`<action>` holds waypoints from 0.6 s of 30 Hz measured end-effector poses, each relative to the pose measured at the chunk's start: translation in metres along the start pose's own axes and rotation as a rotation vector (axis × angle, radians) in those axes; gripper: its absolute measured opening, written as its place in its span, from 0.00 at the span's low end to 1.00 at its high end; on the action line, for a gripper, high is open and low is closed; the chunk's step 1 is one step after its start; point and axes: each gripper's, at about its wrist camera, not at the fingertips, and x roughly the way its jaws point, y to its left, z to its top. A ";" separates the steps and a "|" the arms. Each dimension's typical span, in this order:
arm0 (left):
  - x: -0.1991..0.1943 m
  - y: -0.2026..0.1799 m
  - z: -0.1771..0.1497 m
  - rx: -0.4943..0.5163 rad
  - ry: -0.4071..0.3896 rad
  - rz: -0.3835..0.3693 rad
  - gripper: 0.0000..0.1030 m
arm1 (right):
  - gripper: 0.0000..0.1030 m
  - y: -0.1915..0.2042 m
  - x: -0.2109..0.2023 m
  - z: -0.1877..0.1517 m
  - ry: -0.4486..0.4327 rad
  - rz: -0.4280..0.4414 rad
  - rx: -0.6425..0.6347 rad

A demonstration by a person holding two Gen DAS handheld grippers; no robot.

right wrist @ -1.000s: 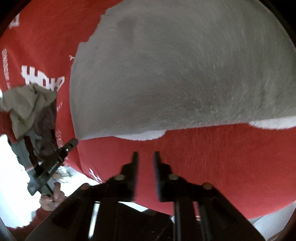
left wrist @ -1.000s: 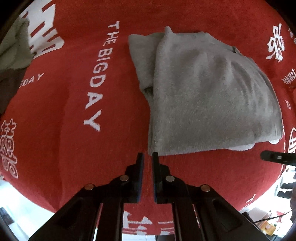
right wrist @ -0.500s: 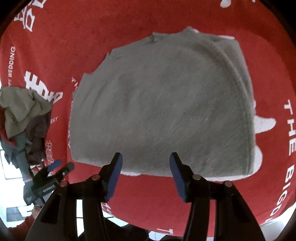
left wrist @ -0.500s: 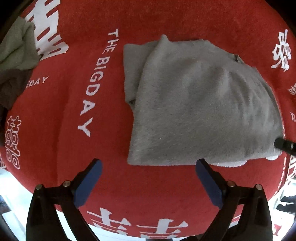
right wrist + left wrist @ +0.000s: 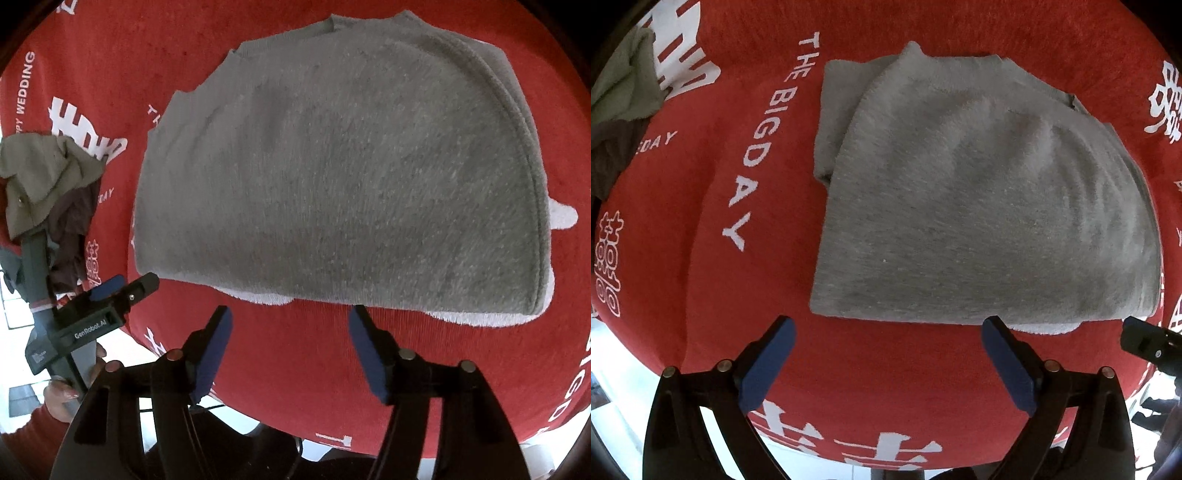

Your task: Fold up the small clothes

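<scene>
I hold both claws wide, empty: left claw, right claw. The folded grey garment lies flat on the red tabletop, just ahead, near hem facing both.

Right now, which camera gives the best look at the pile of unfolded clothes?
The right wrist view. There the clothes pile shows an olive piece on top of a dark one, beside the folded grey sweater. In the left wrist view the clothes pile is cut off at the left edge of the picture.
</scene>
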 end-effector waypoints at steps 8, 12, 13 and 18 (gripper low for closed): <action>0.003 -0.008 -0.011 -0.012 0.014 -0.008 0.98 | 0.71 0.000 0.003 -0.001 0.013 -0.005 -0.004; 0.005 -0.008 -0.017 -0.018 0.022 -0.018 0.98 | 0.71 0.003 0.007 -0.005 0.023 0.000 -0.013; 0.006 -0.008 -0.018 -0.022 0.024 -0.023 0.98 | 0.71 0.004 0.008 -0.005 0.026 0.002 -0.014; 0.009 -0.003 -0.025 -0.040 0.023 -0.025 0.98 | 0.71 0.008 0.015 -0.010 0.046 0.011 -0.022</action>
